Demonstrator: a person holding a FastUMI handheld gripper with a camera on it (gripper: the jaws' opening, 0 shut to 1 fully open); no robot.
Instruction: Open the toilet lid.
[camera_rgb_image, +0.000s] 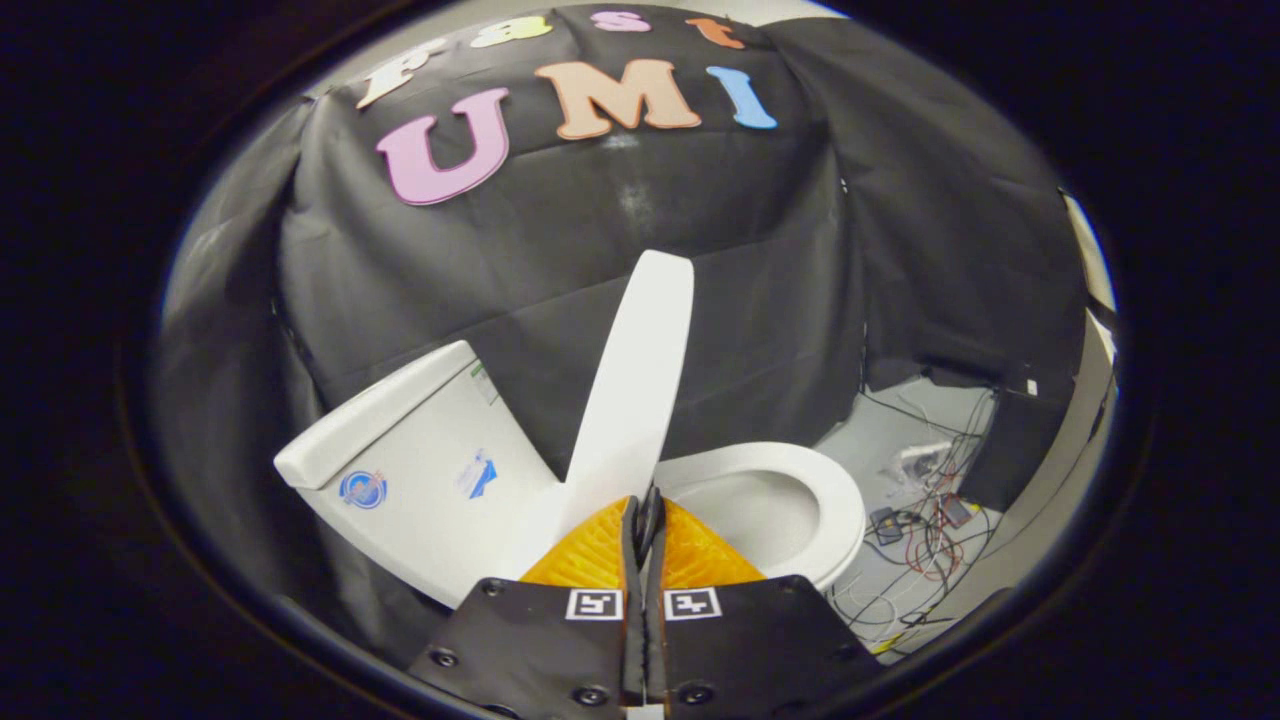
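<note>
toilet lid (640, 380): white, smooth, standing raised just beyond the fingers | seat (830, 500): lying exposed beside it | fingers (650, 515): pressing together, gripping nothing | tank (400, 450): sitting behind the lid

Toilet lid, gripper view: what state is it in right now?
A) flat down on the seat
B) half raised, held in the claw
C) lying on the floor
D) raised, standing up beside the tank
D: the lid stands raised beside the tank, the seat and bowl lie uncovered, and the claw has its fingers together just short of the lid's base, holding nothing.
</note>
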